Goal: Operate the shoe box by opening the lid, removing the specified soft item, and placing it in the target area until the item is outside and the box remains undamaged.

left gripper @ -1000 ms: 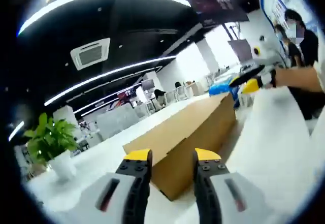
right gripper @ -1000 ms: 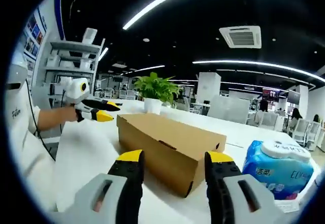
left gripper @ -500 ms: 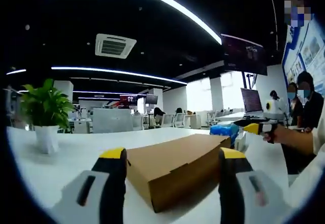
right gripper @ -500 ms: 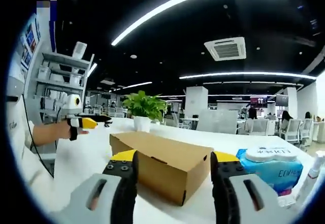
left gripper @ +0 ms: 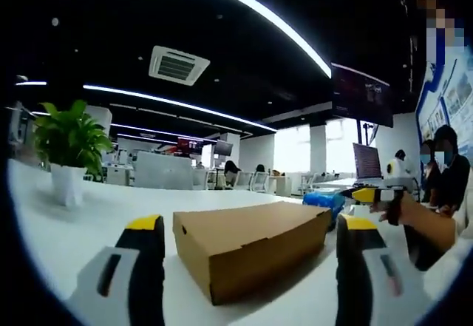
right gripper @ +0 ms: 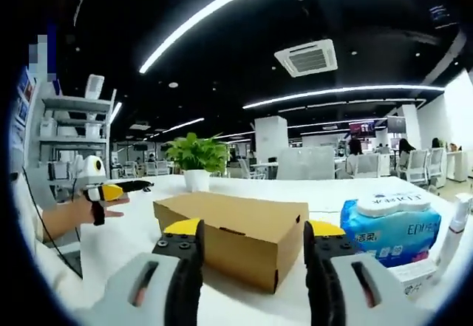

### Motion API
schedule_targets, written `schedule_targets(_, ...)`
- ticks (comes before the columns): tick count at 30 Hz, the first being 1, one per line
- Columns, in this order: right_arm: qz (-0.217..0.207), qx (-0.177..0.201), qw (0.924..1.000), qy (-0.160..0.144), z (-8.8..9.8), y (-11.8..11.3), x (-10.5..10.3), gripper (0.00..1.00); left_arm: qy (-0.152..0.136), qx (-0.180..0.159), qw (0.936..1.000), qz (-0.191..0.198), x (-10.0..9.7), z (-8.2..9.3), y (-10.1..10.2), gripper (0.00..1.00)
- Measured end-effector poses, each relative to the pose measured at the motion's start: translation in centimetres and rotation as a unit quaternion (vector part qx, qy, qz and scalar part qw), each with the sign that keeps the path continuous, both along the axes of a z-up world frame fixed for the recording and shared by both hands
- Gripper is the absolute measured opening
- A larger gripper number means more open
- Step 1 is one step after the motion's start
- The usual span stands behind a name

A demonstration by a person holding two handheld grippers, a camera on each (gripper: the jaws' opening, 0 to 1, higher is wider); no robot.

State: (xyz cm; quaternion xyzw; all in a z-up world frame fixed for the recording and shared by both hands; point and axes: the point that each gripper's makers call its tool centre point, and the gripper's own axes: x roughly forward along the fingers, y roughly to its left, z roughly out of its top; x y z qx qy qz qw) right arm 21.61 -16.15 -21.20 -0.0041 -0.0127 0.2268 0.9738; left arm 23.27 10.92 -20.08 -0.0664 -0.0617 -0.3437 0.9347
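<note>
A brown cardboard shoe box lies on the white table with its lid down; its contents are hidden. My left gripper is open wide, its yellow-tipped jaws framing the box's near end without touching it. In the right gripper view the same box lies just beyond my right gripper, which is open and empty. A hand holds the left gripper off the box's left end. Past the box's far right corner hovers the right gripper, also hand-held.
A blue tissue pack sits right of the box, with a white bottle beyond it. A potted plant stands at the table's far side. Shelving rises at the left. People stand near the right edge.
The left gripper's jaws have spread wider. Both cameras have shifted and levelled, and the box looks a little farther off. The lid stays down.
</note>
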Motion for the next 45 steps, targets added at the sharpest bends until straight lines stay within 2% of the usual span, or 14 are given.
schedule_targets(2,-0.006,-0.010,0.9999,-0.004,-0.2,0.2,0.4,0.67,0.006,0.003,0.9998,0.018,0.5,-0.3,0.5,0.99)
schedule_targets(5,-0.018,-0.010,0.9996,-0.020,0.0,0.0,0.8,0.57,-0.013,0.018,0.9981,0.058,1.4,-0.6,1.8,0.86)
schedule_targets(7,-0.029,-0.019,0.9993,-0.012,-0.4,-0.3,1.6,0.64,-0.011,0.017,0.9979,0.062,1.7,-0.8,1.9,0.77)
schedule_targets(11,-0.037,-0.010,0.9993,-0.004,-0.9,-0.5,2.3,0.64,0.005,0.033,0.9983,0.048,2.1,-1.5,1.7,0.60)
schedule_targets(14,-0.038,-0.069,0.9969,0.004,-2.2,-0.4,2.8,0.79,0.014,0.047,0.9982,0.033,2.2,-2.0,1.3,0.48)
schedule_targets(15,-0.029,-0.077,0.9965,0.011,-2.7,-0.1,2.9,0.82,0.041,0.041,0.9982,0.014,2.1,-2.5,0.7,0.45)
schedule_targets(16,-0.031,-0.073,0.9967,0.013,-2.8,0.0,3.0,0.84,0.054,0.043,0.9972,0.027,2.5,-2.8,1.0,0.45)
schedule_targets(18,-0.014,-0.058,0.9979,0.022,-3.2,0.3,3.0,0.85,0.040,0.039,0.9981,0.027,2.7,-2.5,0.9,0.49)
schedule_targets(23,-0.008,-0.052,0.9981,0.032,-3.6,0.2,3.7,0.85,0.019,0.085,0.9949,0.052,3.1,-3.0,0.8,0.51)
schedule_targets(30,0.006,-0.065,0.9963,0.056,-4.7,1.4,4.5,0.86,0.052,0.115,0.9912,0.039,4.1,-5.3,-0.2,0.66)
schedule_targets(33,0.000,-0.073,0.9956,0.059,-4.8,1.5,5.1,0.87,0.050,0.135,0.9889,0.037,4.3,-5.8,-0.4,0.75)
schedule_targets(37,0.012,-0.077,0.9948,0.066,-5.2,2.0,5.5,0.89,0.052,0.127,0.9904,0.021,4.4,-5.8,-1.0,0.78)
schedule_targets(40,0.016,-0.092,0.9931,0.071,-5.7,2.3,5.5,0.90,0.053,0.129,0.9900,0.021,4.5,-5.9,-1.3,0.73)
schedule_targets(45,0.024,-0.096,0.9927,0.069,-5.8,2.7,5.6,0.91,0.059,0.135,0.9888,0.025,5.0,-6.2,-1.5,0.80)
